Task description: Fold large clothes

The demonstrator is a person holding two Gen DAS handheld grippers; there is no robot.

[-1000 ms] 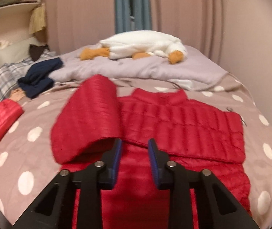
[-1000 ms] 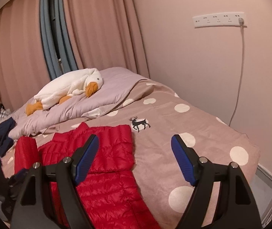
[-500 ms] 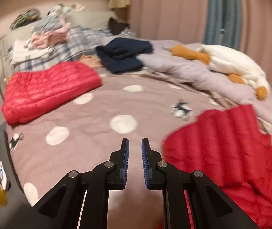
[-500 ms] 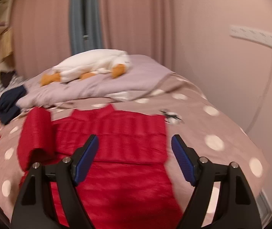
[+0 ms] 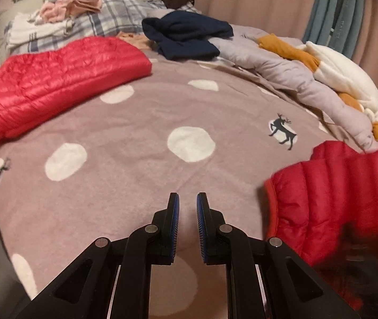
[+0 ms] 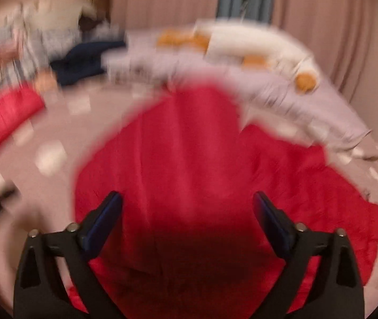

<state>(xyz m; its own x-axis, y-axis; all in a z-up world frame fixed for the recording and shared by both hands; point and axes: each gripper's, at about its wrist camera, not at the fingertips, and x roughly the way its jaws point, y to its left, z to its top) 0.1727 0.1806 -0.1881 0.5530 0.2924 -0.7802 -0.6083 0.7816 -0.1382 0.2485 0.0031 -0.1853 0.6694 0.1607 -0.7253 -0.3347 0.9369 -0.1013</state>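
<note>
Red down jacket (image 6: pixel 202 172) now lies under your right claw (image 6: pixel 187 220), whose jaws are closing on nothing; your left claw (image 5: pixel 187 226), nearly closed and empty, has swung away to bare bedspread (image 5: pixel 125 164), jacket at 3 o'clock.

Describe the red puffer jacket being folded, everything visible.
The red jacket is a shiny, quilted puffer with stitched channels, lying spread on the dotted bedspread below the lilac duvet. In the left wrist view only one edge shows, with a thin piped border, beside the deer print. The right wrist view is motion-blurred, so folds and fastenings can't be told. The right gripper is above it, jaws closing, nothing between them.
</note>
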